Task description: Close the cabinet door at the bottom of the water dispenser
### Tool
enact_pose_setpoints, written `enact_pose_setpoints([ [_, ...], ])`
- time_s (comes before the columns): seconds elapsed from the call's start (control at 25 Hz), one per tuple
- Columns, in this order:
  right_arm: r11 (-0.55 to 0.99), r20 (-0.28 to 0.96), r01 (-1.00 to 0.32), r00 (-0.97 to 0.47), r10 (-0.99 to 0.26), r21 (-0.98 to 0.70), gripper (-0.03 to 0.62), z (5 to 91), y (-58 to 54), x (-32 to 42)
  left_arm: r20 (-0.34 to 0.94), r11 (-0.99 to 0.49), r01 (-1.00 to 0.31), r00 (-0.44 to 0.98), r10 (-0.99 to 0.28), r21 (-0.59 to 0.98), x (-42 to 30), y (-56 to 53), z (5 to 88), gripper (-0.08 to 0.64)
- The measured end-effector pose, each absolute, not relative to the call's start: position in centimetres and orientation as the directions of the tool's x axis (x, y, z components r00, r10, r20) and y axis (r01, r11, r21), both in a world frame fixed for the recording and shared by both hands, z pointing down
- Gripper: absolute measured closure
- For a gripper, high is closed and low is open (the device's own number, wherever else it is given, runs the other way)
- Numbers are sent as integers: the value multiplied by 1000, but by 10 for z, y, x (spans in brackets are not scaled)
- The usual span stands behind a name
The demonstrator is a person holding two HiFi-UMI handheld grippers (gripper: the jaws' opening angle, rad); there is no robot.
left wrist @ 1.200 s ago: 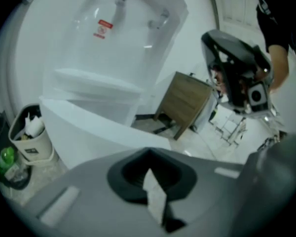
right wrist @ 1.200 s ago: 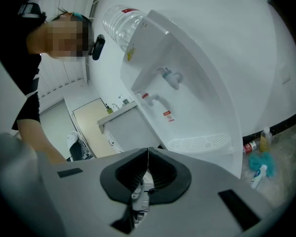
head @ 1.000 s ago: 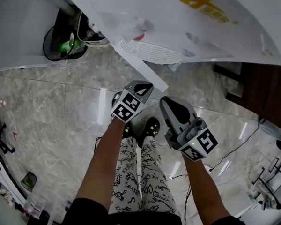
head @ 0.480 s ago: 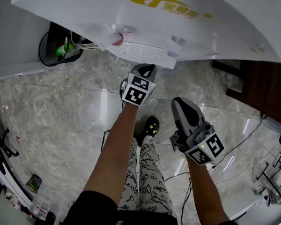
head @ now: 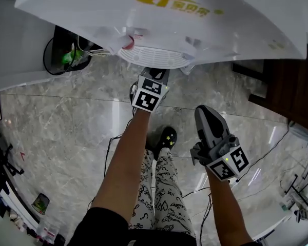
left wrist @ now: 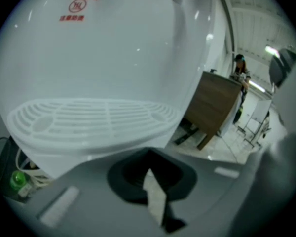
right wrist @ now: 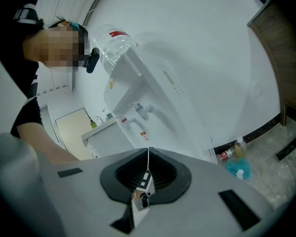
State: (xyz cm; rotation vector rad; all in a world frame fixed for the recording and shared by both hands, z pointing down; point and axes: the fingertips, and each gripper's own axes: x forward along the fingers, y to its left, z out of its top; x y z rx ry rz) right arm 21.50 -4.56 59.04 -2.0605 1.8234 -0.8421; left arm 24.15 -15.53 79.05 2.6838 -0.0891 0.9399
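The white water dispenser [head: 159, 19] fills the top of the head view, with its slotted drip tray [head: 154, 58] jutting out. Its bottom cabinet door is hidden under that tray. My left gripper [head: 158, 76] is shut and empty, its tip tucked beneath the tray against the dispenser's front. In the left gripper view the drip tray [left wrist: 89, 120] hangs just above the left gripper [left wrist: 148, 154], with white panel right behind. My right gripper [head: 205, 114] is shut and empty, held back over the floor. The right gripper view shows the dispenser [right wrist: 153, 98] and its bottle [right wrist: 113, 46] beyond the right gripper [right wrist: 148, 149].
A black bin [head: 64, 53] with something green stands left of the dispenser, a dark wooden cabinet [head: 292, 86] to its right. Cables [head: 256, 158] trail over the marble floor. My shoes [head: 167, 137] are under the grippers. Small bottles and a blue cloth [right wrist: 237, 167] lie by the wall.
The left gripper pushed forward under the drip tray, and the white door edge that stuck out diagonally a second ago no longer shows. The right gripper drew back and to the right.
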Motion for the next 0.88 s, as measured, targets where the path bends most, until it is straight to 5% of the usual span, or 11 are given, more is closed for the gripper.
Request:
enact_pose_setpoints([
  [0.36,-161,226,-823,41,-973,-545,575,552,-40,194,483,-945,-71,870,98,319,177,-105,711,560],
  [0.88,-20,149,-909,-46,-988,-416,575,398,-23,131,224,-983,-80,974,-41,165,109,-68,425,560],
])
